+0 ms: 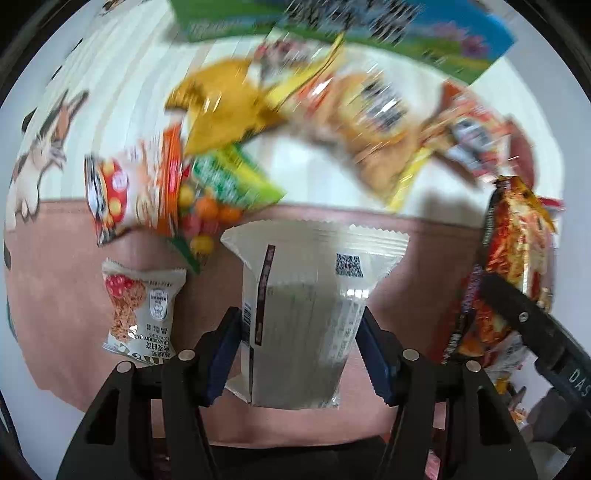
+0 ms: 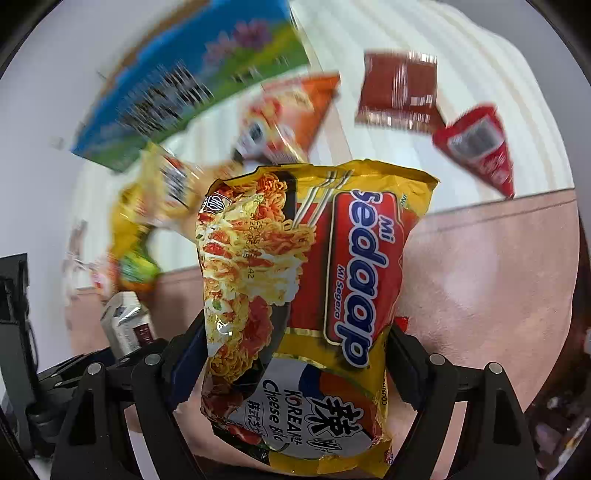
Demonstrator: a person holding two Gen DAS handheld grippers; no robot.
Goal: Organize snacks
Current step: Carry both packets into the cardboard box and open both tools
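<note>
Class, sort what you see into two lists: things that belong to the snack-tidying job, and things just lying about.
Job:
left tongs gripping a white packet
right tongs gripping a noodle packet
cookie packet
loose snack pile
red sachets

Lying about:
pink cloth
printed box
cat picture

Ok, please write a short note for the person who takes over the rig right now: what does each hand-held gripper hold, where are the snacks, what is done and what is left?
Left hand-held gripper: shut on a white packet, held over the pink mat.
Right hand-held gripper: shut on a Sedaap noodle pack, also off the surface.
One cookie packet lies on the mat, left of the white packet.
Most snacks are still a loose pile on the white cloth beyond the mat, near a blue-green box; two red packets lie apart.
Done: little, judging by the pile. Left: place both held packs, then sort the pile.
</note>
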